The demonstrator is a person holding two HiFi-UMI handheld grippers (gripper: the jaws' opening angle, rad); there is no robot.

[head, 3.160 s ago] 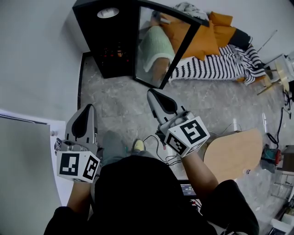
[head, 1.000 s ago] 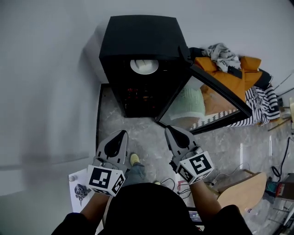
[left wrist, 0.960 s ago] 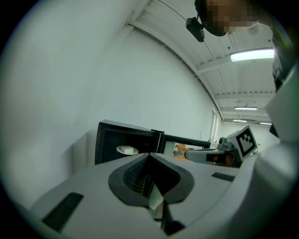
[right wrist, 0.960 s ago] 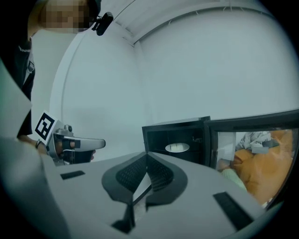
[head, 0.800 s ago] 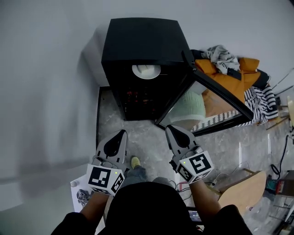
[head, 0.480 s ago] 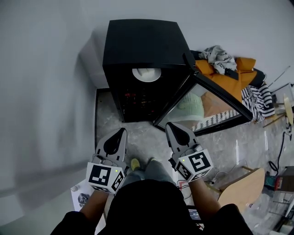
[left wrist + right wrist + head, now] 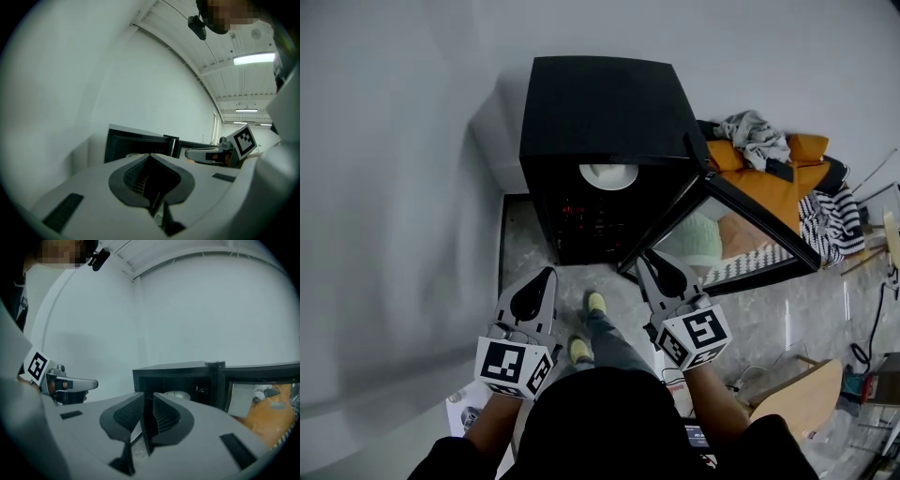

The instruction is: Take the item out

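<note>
As the cabinet [image 7: 600,103] stands open, its white dish [image 7: 609,174] lies flat.

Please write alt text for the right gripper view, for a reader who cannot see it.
The right claw, its jaws opening with nothing between them, points at a black cabinet whose door stands open to the right. A white dish sits inside; the left claw shows at the left.
</note>
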